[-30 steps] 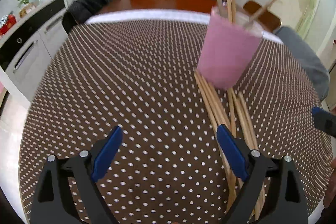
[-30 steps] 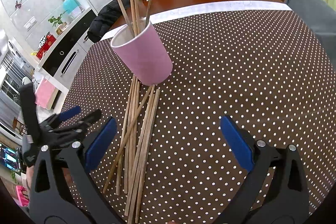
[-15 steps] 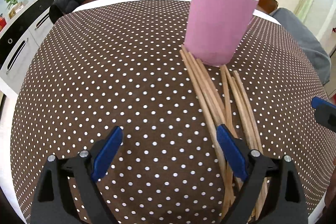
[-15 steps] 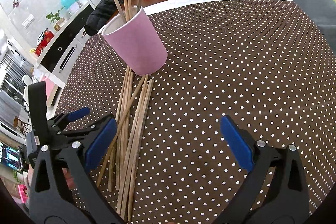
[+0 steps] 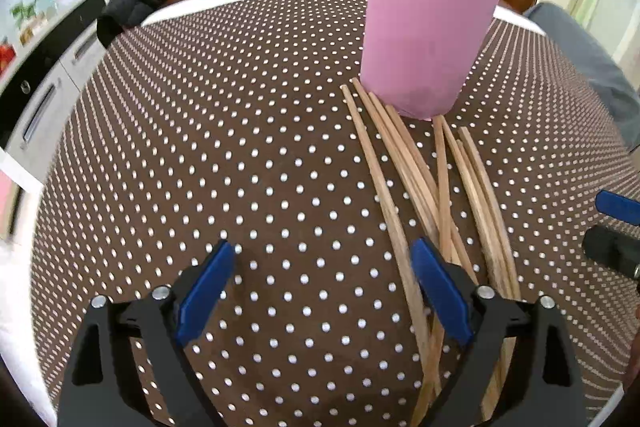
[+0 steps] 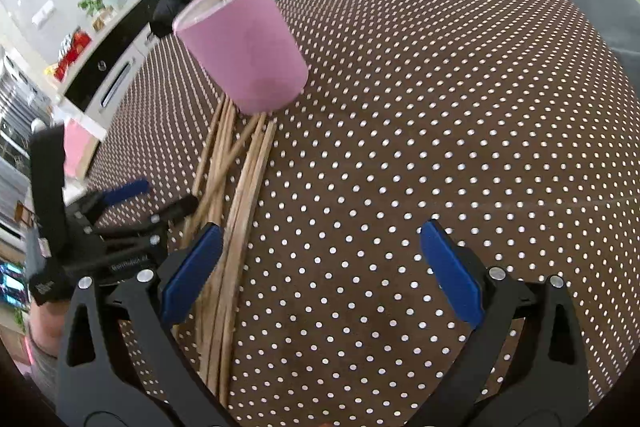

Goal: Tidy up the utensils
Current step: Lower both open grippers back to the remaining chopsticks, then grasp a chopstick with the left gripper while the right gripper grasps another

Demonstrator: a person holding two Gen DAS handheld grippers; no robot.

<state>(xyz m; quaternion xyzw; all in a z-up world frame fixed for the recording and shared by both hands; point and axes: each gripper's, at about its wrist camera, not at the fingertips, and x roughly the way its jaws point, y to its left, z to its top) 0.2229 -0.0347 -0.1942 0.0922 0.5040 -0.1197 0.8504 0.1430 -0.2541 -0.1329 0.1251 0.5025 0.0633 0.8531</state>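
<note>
I am looking down both claws at a loose bundle of wooden chopsticks (image 5: 424, 187) lying flat on the polka-dot surface (image 5: 240, 147), their far ends touching or tucked just under the base of the pink cup (image 5: 428, 35), which is already holding a few upright sticks. Their long axis is running from the cup back toward me. Seen from the left claw (image 5: 324, 287), the bundle is sitting off to its right side, with the right finger overlapping the nearest sticks; the jaws are closing from a wide spread with only bare cloth between them. Seen from the right claw (image 6: 316, 267), the bundle is passing by its left finger, jaws standing wide and holding nothing. I am judging both about equally near. The only writing I am finding is small print on the left claw's body in the right view, too blurred to read
</note>
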